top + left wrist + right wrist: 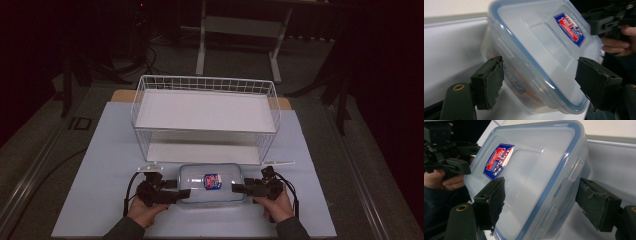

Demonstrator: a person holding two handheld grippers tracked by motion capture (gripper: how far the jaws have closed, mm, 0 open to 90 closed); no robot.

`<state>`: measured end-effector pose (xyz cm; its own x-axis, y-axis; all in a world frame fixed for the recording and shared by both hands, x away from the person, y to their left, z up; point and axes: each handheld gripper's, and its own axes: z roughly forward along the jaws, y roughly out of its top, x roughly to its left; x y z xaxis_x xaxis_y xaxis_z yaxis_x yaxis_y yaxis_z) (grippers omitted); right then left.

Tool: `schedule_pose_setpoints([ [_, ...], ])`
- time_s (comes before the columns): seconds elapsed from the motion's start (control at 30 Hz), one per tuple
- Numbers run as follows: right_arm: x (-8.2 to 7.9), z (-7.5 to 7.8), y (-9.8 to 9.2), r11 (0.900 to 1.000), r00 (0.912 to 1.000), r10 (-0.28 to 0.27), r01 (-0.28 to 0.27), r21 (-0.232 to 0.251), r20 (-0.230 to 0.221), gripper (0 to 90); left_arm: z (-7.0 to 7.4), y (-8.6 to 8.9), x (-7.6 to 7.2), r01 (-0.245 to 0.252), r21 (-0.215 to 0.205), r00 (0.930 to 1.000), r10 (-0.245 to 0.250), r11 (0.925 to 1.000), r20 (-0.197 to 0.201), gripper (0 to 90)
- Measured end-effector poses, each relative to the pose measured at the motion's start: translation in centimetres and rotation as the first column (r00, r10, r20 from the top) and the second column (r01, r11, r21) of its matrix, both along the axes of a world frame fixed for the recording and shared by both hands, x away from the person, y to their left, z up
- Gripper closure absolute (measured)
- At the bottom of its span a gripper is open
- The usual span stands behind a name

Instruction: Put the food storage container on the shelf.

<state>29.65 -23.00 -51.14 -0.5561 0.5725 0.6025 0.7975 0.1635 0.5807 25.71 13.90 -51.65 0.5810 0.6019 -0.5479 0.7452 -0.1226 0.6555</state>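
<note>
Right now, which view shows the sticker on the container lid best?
The right gripper view: the sticker is large and unobstructed on the lid. The left gripper view shows the sticker clearly too, though more blurred. In the high view it is a tiny patch.

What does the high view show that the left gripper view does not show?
High view alone: the white wire basket standing behind the clear container, and both forearms at the table's near edge.

Left gripper view alone: the left hand-held gripper close up, its open pads either side of the container's blue-rimmed corner.

Both: the container's lid with its red and blue label, and the right hand-held gripper at the far end.
</note>
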Motion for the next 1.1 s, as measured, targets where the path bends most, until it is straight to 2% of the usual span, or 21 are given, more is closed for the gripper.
schedule_pose_setpoints([
  [0.27, 0.2, -0.2, -0.2, 0.999, 0.998, 0.017, -0.016, 0.029, -0.061, 25.2, -0.1, 0.5, 0.3, -0.012, -0.04, 0.999, 0.01, 0.9991, -0.044, 26.5],
  [0.37, 0.2, -0.3, -0.4, 0.999, 0.9954, 0.021, -0.018, 0.041, -0.094, 28.2, -0.1, 0.8, 0.3, -0.015, -0.057, 0.9975, 0.011, 0.9982, -0.07, 31.4],
  [0.43, 0.2, -0.3, -0.7, 0.999, 0.9933, 0.017, -0.011, 0.048, -0.115, 31.1, -0.1, 0.9, 0.3, -0.017, -0.06, 0.9976, 0.012, 0.998, -0.068, 37.1],
  [0.47, 0.2, -0.3, -0.7, 0.999, 0.9933, 0.017, -0.011, 0.048, -0.115, 31.1, 0.0, 1.1, 0.2, -0.018, -0.062, 0.9978, 0.014, 0.9979, -0.065, 37.1],
  [0.53, 0.1, -0.2, -1.2, 0.997, 0.9909, 0.013, -0.003, 0.075, -0.134, 36.6, 0.3, 1.4, 0.0, -0.015, -0.069, 0.9979, 0.01, 0.9975, -0.064, 43.4],
  [0.7, -0.7, 0.2, -1.8, 0.994, 0.992, 0.009, 0.005, 0.111, -0.126, 45.7, 0.7, 1.6, -0.5, -0.019, -0.075, 0.998, 0.014, 0.997, -0.061, 51.6],
  [0.73, -0.8, 0.3, -1.9, 0.994, 0.9924, 0.009, 0.005, 0.109, -0.123, 46.5, 0.7, 1.9, -0.7, -0.026, -0.099, 0.9973, 0.019, 0.9947, -0.071, 53.6],
  [0.8, -1.0, 0.4, -1.9, 0.994, 0.9928, 0.009, 0.004, 0.11, -0.119, 47.2, 0.7, 2.0, -0.8, -0.026, -0.104, 0.9973, 0.019, 0.9942, -0.071, 55.6],
  [0.9, -1.5, 0.7, -1.8, 0.995, 0.9957, 0.016, -0.006, 0.104, -0.091, 48.9, 0.9, 2.1, -1.0, -0.023, -0.099, 0.9985, 0.018, 0.9949, -0.052, 57.5],
  [0.97, -1.6, 0.9, -1.8, 0.994, 0.9972, 0.022, -0.015, 0.104, -0.072, 49.9, 1.2, 2.5, -1.0, -0.037, -0.119, 0.9989, 0.034, 0.9922, -0.032, 60.1],
  [1.1, -1.7, 1.1, -1.5, 0.995, 0.9991, 0.029, -0.026, 0.094, -0.032, 50.3, 1.1, 2.8, -1.0, -0.043, -0.133, 0.9986, 0.039, 0.9902, -0.035, 62.3],
])
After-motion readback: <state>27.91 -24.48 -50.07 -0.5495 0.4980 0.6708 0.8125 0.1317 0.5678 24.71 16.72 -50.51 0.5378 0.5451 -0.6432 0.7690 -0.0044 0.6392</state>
